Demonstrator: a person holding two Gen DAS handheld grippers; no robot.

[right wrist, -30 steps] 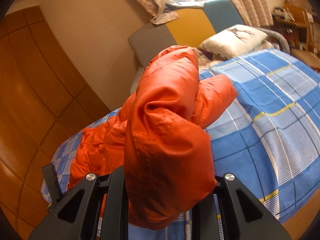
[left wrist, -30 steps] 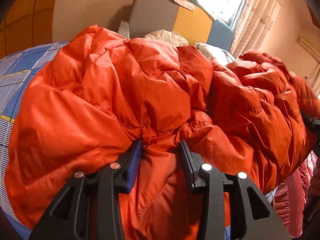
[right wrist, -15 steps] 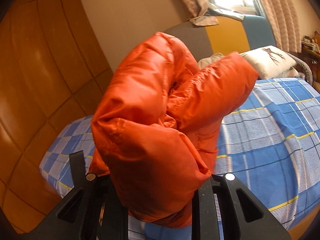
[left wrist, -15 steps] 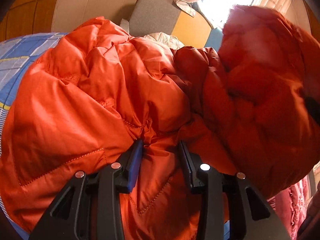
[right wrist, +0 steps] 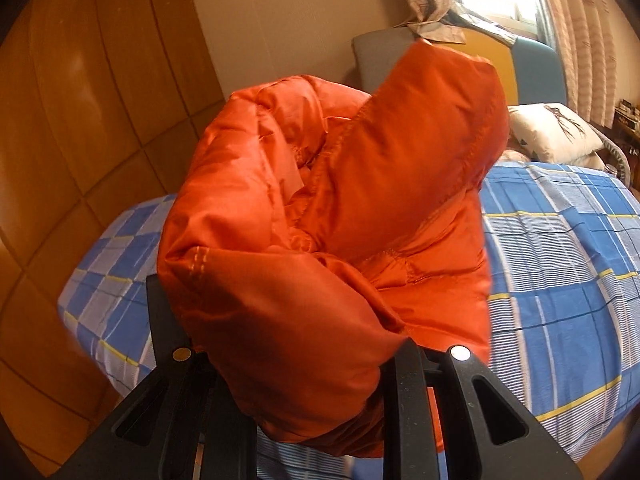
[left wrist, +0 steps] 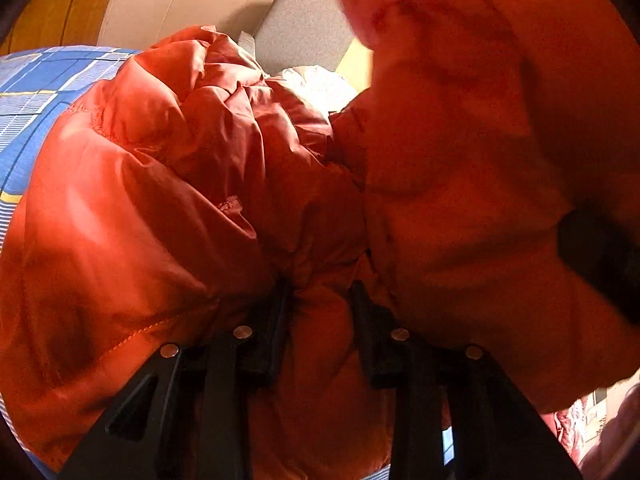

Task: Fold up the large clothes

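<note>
An orange puffer jacket lies bunched on the bed. My left gripper pinches a fold at its near edge, and its jaws are closing with the fabric pressed between them. My right gripper is shut on another thick part of the jacket and holds it up off the bed; the cloth hides its fingertips. In the left wrist view that lifted part hangs blurred over the right half of the jacket, close to my left gripper.
The bed has a blue plaid sheet, a white pillow and a grey, yellow and blue headboard. Wooden wall panels stand at the left. Pink cloth hangs beyond the bed's near right edge.
My right gripper has swung its lifted jacket part across toward my left gripper, so it now fills the right of the left wrist view. The left jaws have narrowed on their fold.
</note>
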